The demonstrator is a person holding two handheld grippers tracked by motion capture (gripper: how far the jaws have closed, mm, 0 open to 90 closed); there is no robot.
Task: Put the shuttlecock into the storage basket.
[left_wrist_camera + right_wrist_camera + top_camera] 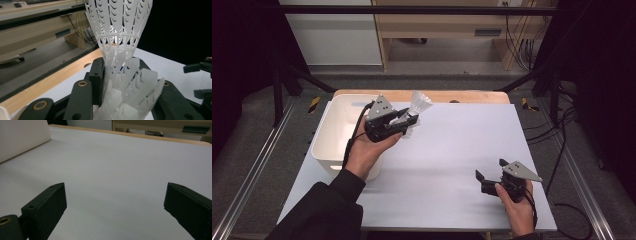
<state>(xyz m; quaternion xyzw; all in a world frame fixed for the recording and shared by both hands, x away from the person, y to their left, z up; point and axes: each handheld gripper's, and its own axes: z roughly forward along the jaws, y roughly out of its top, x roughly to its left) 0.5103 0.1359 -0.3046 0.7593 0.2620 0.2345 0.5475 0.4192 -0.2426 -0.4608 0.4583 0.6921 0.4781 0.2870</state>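
Observation:
My left gripper (pixel 408 123) is raised over the back left of the table, just right of the white bin. It is shut on a bunch of white plastic shuttlecocks (pixel 420 104), whose skirts stick out past the jaws. In the left gripper view the shuttlecocks (pixel 117 32) are nested between the black jaws, and the topmost one stands upright. My right gripper (pixel 491 169) rests low near the front right of the table and points left. It is open, and in the right gripper view the right gripper (pixel 115 202) has only bare table between its jaws.
A white rectangular bin (pixel 324 145) stands at the table's left edge, and its wall (pixel 22 137) is at the upper left of the right gripper view. A pale sheet (pixel 452 150) covers the table, with a wooden rim (pixel 462 96) along the back. A wooden bench stands beyond.

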